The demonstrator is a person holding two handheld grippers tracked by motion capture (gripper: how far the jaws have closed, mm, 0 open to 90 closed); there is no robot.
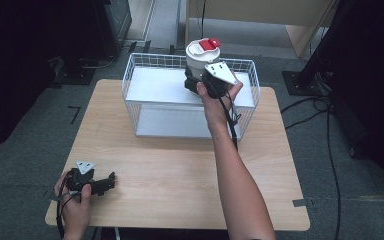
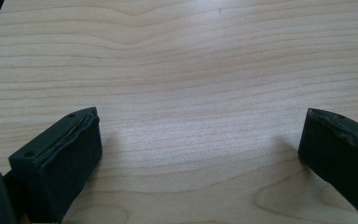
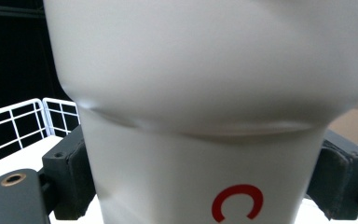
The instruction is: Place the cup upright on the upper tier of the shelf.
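High view is showing the right gripper (image 1: 200, 82) clamping a white container (image 1: 200, 59) with a red cap, holding it upright above the far side of a white wire basket (image 1: 145, 62) that is sitting on the wooden table (image 1: 180, 170). Right gripper view is confirming the grasp — both black jaws are pressing against the container's (image 3: 205, 116) lower body, one on each side, just under a wider band, and part of a red printed mark is showing on its front. The basket's wire wall (image 3: 14, 121) is standing behind it at the left.

The left gripper (image 1: 105, 184) is resting near the table's near left corner, well apart from the basket. Left gripper view is showing its jaws spread wide and holding nothing — bare wood (image 2: 191, 93) is lying between them.
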